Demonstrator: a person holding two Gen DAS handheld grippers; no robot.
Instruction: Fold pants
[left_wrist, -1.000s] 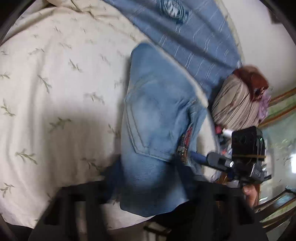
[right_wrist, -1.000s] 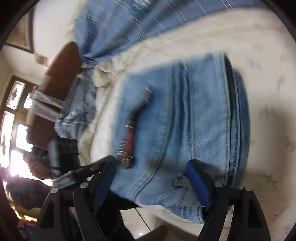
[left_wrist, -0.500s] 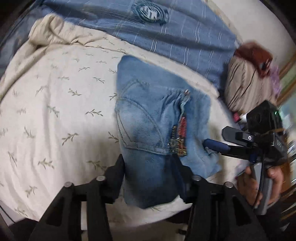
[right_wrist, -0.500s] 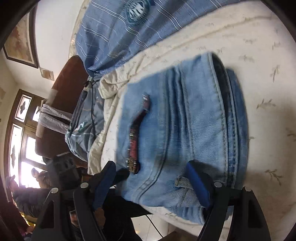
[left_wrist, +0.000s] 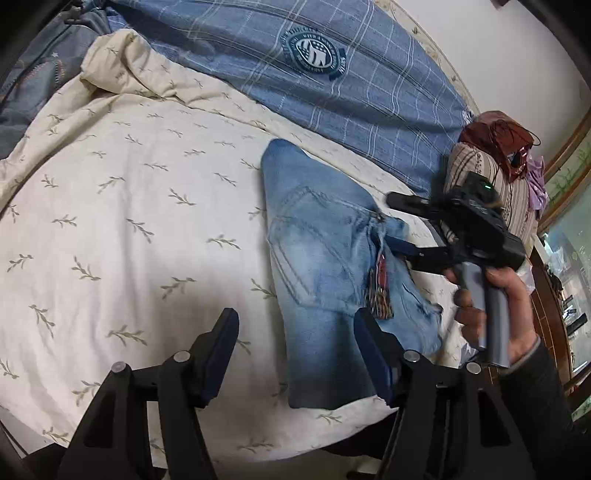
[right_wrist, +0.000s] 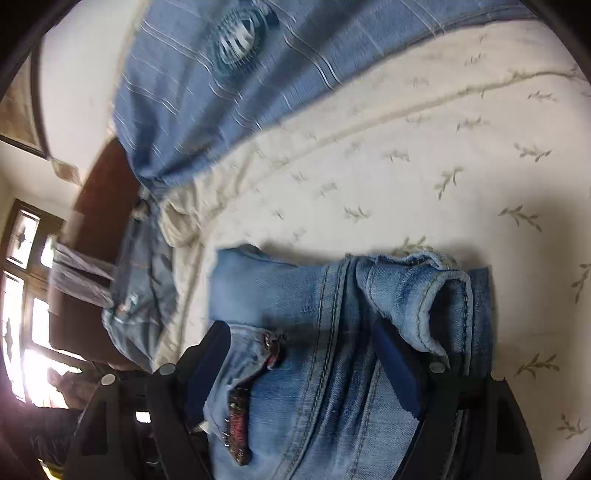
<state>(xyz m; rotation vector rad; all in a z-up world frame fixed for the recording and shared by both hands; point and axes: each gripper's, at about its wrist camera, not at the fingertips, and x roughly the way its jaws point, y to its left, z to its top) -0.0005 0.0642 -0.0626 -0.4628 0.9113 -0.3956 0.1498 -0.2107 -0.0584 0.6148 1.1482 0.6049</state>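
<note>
Light blue jeans (left_wrist: 325, 258) lie folded into a compact stack on the cream bed cover (left_wrist: 129, 221), with a red patterned tag (left_wrist: 380, 291) at the waist. My left gripper (left_wrist: 295, 354) is open and empty, above the near end of the stack. My right gripper (left_wrist: 391, 221) is open at the stack's right side in the left wrist view. In the right wrist view the jeans (right_wrist: 332, 350) fill the space between its open fingers (right_wrist: 303, 369), one fold edge curling up by the right finger.
A blue plaid shirt (left_wrist: 314, 62) with a round badge lies at the back of the bed. A striped bundle with red cloth (left_wrist: 491, 166) sits at the right. More denim clothes (right_wrist: 140, 280) and a brown headboard are at the far end.
My left gripper has let go of the jeans and pulled back and up. My right gripper moved in low over the stack's waist end, still open.
</note>
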